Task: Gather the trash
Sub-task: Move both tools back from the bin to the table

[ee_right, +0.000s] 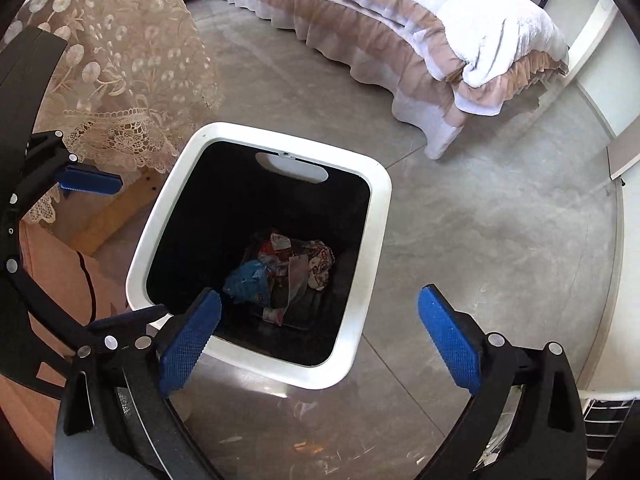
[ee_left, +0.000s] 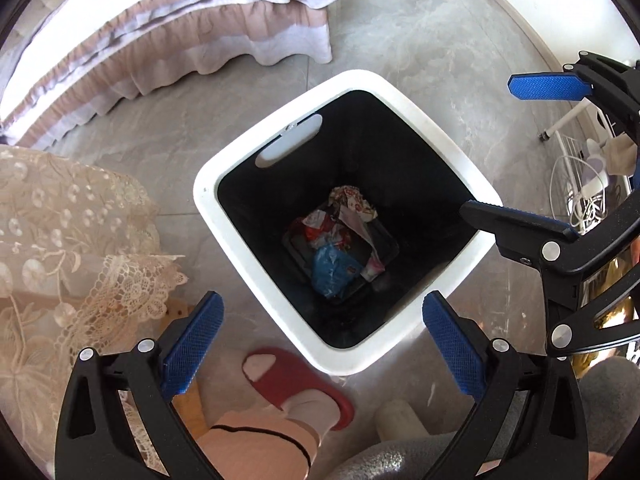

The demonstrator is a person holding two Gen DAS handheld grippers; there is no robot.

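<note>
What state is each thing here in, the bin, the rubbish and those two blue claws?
Trash bin: upright on the floor, top open.
Crumpled wrappers: lying at the bin's bottom.
Left gripper: open, empty, above the bin.
Right gripper: open, empty, above the bin.
Bed: covered with a white quilt.

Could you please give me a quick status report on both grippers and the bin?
Left gripper open, empty, above bin. Right gripper open, empty, alongside. Crumpled wrappers at bin bottom. Nothing blocking the opening.

Print on wrappers [ee_left: 344, 240] below left gripper [ee_left: 322, 344] too small to read. Bin [ee_right: 378, 216] near rim partly hidden behind right gripper [ee_right: 320, 332] finger.
</note>
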